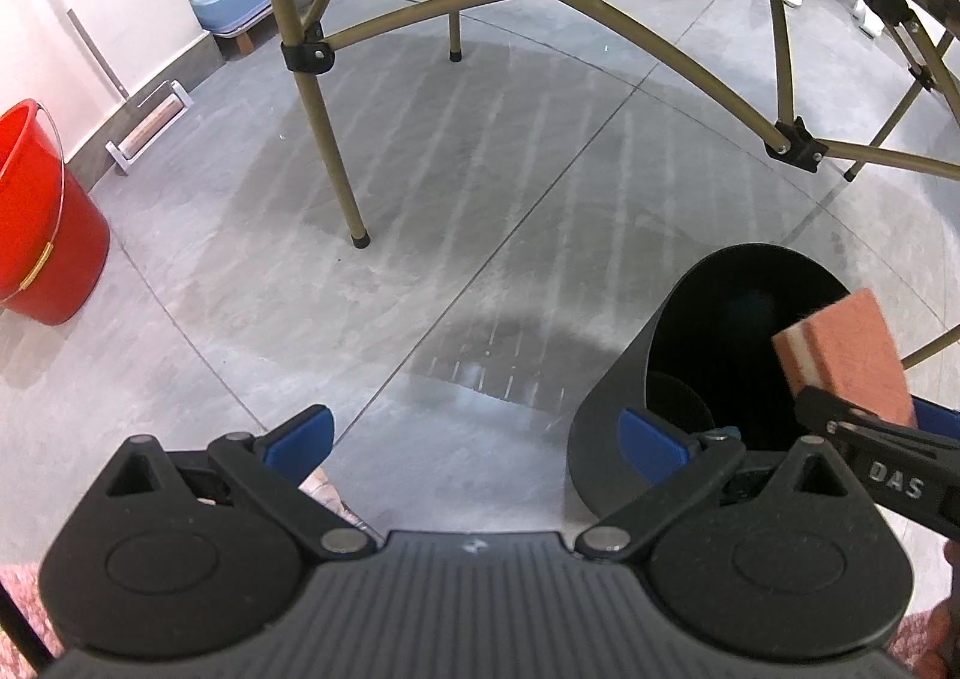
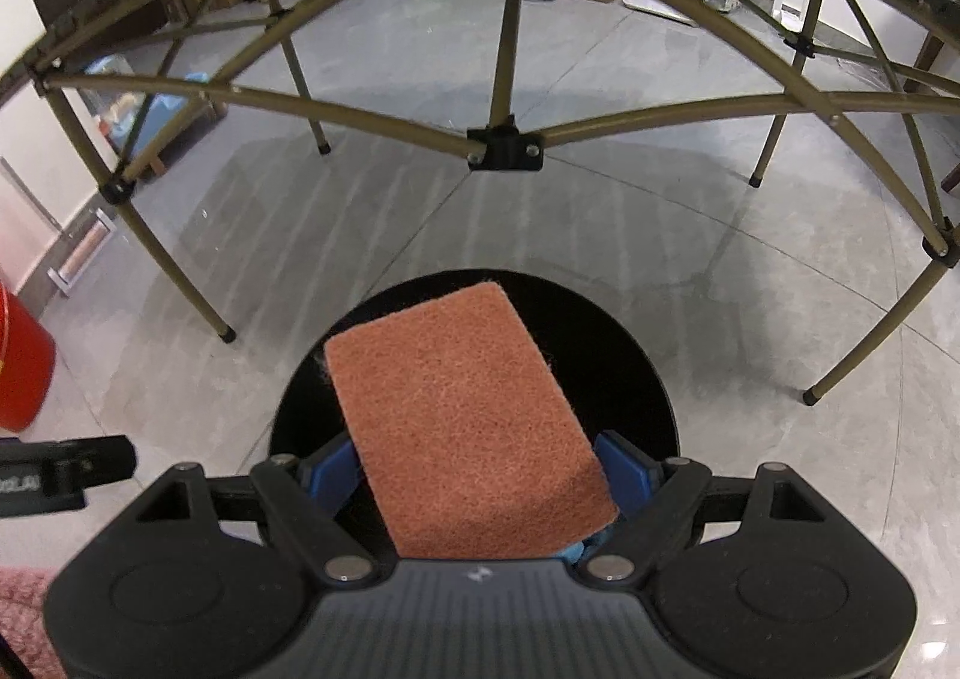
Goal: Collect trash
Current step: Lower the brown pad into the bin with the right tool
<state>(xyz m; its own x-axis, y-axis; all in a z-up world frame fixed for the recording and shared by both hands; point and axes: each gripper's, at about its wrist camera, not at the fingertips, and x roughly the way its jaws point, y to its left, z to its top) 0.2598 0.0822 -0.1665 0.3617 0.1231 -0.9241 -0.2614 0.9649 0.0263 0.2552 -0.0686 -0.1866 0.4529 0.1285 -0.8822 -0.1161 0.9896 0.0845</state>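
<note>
The orange scouring sponge (image 2: 465, 427) hangs directly over the round mouth of the black bin (image 2: 636, 379), its edges inside the bin's rim. The right claw (image 2: 480, 469) clamps it between blue pads, jaws set wide across the sponge's width. The bin stands on grey floor tiles (image 1: 420, 259), just short of the folding desk's legs (image 1: 336, 151), with bare floor around it. The left claw (image 1: 474, 439) hovers beside the bin, spread wide and empty. A red bucket (image 1: 42, 235) sits well left of the bin.
</note>
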